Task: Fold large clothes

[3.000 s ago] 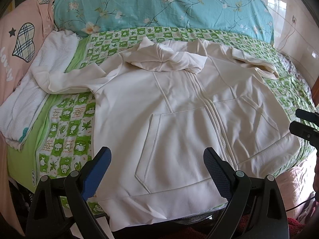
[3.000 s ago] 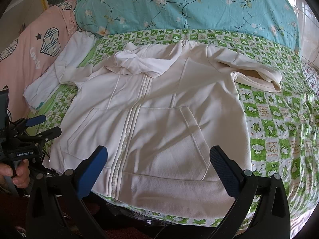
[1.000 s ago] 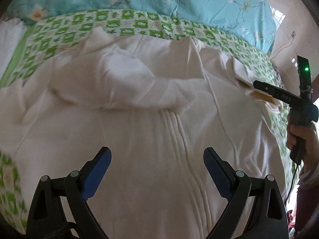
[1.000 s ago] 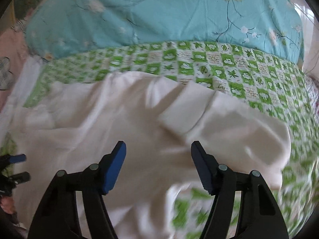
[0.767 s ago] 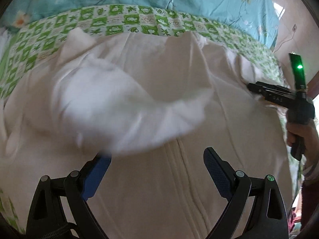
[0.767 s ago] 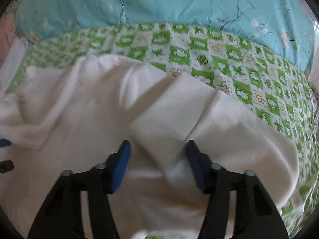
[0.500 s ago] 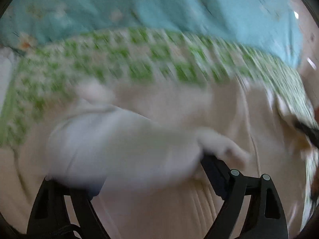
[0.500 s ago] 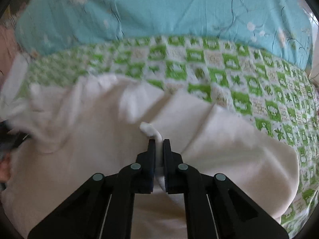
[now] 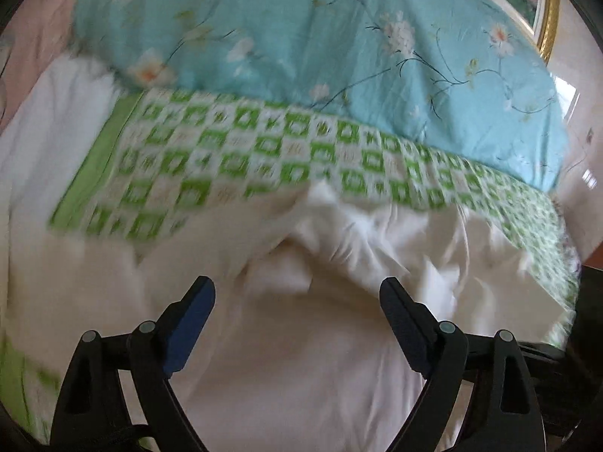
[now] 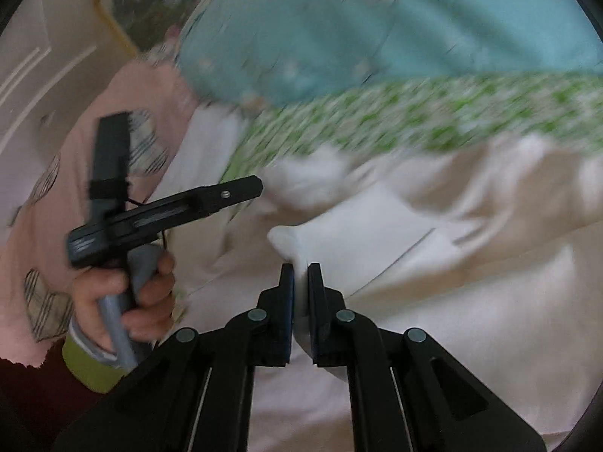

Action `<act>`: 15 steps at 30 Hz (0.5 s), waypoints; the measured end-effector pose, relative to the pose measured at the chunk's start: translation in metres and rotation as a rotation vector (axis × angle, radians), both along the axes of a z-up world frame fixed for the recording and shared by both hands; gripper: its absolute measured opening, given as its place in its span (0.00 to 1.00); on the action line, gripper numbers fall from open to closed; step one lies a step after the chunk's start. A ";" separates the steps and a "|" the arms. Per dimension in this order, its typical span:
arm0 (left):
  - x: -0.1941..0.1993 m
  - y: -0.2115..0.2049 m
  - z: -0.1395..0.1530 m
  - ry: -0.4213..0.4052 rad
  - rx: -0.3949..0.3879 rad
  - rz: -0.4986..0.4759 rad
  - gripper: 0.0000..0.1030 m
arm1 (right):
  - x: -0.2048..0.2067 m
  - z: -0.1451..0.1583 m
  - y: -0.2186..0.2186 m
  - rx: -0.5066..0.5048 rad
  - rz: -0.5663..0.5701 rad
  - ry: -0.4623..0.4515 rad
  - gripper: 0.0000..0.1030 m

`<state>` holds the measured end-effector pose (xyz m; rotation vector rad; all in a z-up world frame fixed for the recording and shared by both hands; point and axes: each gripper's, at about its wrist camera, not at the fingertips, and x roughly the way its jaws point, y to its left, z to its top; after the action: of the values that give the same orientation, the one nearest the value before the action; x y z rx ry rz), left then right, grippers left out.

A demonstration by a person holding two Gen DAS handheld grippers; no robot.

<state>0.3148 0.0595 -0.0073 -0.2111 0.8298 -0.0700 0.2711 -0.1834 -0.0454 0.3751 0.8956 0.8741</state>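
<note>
**Meanwhile, right gripper pinched the hoodie on the bed**

Meanwhile, the cream hoodie (image 9: 301, 358) lay rumpled across the green checked sheet (image 9: 233, 158), below the blue floral quilt (image 9: 320, 45). The right gripper (image 10: 300, 275) clamped a fold of its fabric between nearly closed fingers. The left gripper (image 9: 297, 297) hung above the hoodie, fingers spread wide, holding nothing.

blurred hoodie (image 9: 301, 339), smeared checked sheet (image 10: 377, 120)
</note>
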 end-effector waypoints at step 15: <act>-0.041 -0.004 -0.075 0.185 -0.168 -0.118 0.88 | -0.045 -0.032 0.003 -0.043 0.081 0.126 0.27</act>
<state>0.2739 0.0559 -0.0820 -0.3297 1.0210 -0.2344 0.2258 -0.1803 -0.0776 0.3613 1.0504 0.9119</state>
